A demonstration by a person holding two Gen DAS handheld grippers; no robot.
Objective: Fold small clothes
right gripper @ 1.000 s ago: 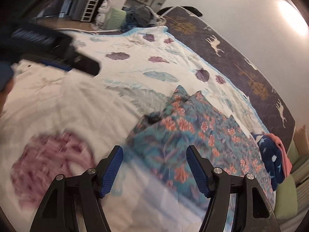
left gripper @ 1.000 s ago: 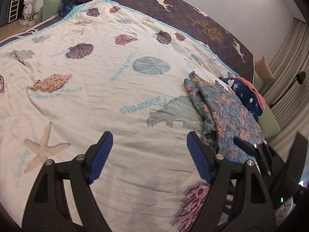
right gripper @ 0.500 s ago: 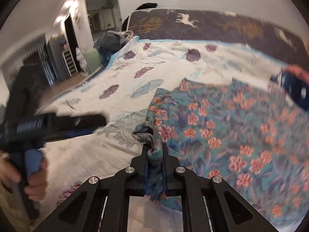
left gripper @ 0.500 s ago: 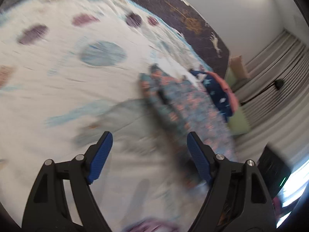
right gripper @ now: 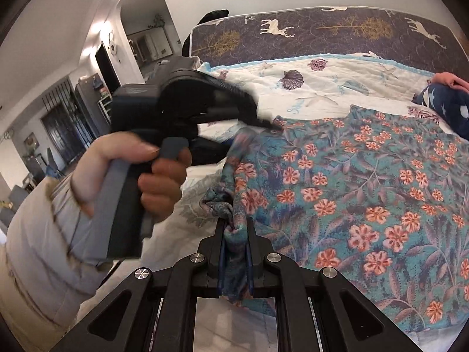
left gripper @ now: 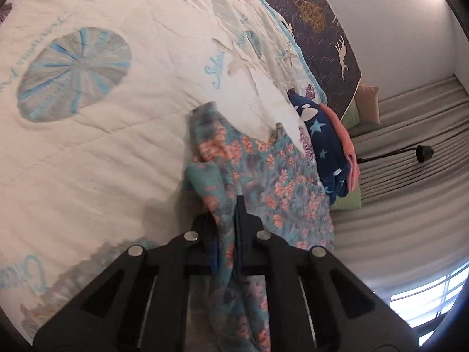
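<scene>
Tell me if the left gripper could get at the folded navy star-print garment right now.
Probably not yet: the left gripper is closing its jaws on the floral garment, which lies between it and the navy star-print garment. It must let go first.

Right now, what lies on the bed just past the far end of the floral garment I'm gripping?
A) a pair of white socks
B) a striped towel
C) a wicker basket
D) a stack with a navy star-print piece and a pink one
D: in the left wrist view a navy star-print piece with a pink piece against it lies just beyond the floral garment on the shell-print quilt.
</scene>
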